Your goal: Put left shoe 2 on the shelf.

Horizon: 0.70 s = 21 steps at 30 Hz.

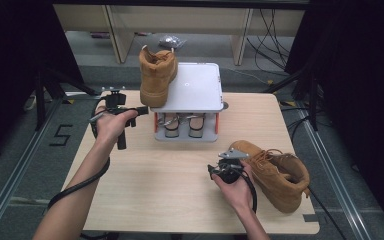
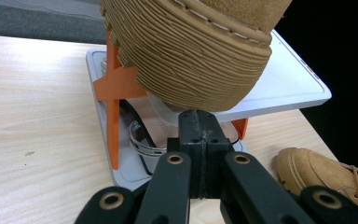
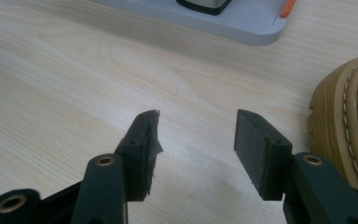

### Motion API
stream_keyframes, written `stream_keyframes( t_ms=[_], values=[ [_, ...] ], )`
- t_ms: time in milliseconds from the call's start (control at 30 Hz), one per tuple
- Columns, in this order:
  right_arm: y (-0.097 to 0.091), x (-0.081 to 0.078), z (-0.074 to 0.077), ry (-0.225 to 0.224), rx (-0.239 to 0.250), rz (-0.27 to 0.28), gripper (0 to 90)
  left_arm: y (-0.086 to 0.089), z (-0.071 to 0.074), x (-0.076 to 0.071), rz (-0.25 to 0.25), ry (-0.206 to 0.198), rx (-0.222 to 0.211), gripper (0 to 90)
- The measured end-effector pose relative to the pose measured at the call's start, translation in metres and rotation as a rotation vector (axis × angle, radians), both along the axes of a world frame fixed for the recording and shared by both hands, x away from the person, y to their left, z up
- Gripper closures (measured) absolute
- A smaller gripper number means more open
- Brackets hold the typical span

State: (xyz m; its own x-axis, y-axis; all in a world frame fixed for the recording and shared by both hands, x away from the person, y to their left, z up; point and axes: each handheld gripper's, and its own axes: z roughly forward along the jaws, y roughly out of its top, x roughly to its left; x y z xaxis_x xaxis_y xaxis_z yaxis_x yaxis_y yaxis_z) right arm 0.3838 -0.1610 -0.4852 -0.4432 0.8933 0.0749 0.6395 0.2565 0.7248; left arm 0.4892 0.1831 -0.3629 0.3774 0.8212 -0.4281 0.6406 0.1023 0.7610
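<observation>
- High view: one tan boot (image 1: 156, 77) stands upright on the left edge of a grey rack (image 1: 196, 85), its toe overhanging toward the left gripper (image 1: 130, 111)
- Boot is suede-like tan leather with a padded collar and a ribbed, honey-coloured sole (image 2: 191, 60); the left gripper view shows the sole's grooves and pale welt stitching close up
- A second boot (image 1: 275, 172) of the same kind lies on the table (image 1: 170, 180) at the right, toe toward the rack, laces (image 1: 267, 157) on top, just beside the right gripper (image 1: 219, 169)
- Rack has two levels: a flat top tray with a raised rim, held on orange posts (image 2: 113, 102) over a grey base
- Lower level holds a pair of sandals (image 1: 181, 124), side by side, with pale insoles and dark straps
- Left gripper has its jaws pressed together with nothing between them, tips just below the overhanging sole and just in front of the rack's lower level
- Right gripper (image 3: 196, 135) has its jaws apart over bare table, nothing between them; the second boot's toe (image 3: 349, 121) sits just to one side
</observation>
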Motion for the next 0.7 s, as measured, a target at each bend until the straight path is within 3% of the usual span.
stream_keyframes(
  t_ms=[233,367,467,700],
  values=[
    [0.0002,-0.0002,-0.0005,0.003,0.006,-0.004,50.3,-0.0021,-0.0012,0.0035,-0.003,0.012,0.006,89.8],
    [-0.0015,0.0014,-0.0018,-0.021,-0.015,0.016,50.3,-0.0031,-0.0013,0.0044,-0.012,0.02,0.013,89.8],
    [-0.0001,-0.0004,-0.0003,-0.001,-0.004,0.001,50.3,-0.0046,-0.0018,0.0048,-0.017,0.026,0.018,89.8],
    [-0.0013,0.0005,-0.0007,-0.007,-0.005,0.006,50.2,-0.005,-0.0063,0.0057,-0.029,0.051,0.027,89.7]
  ],
)
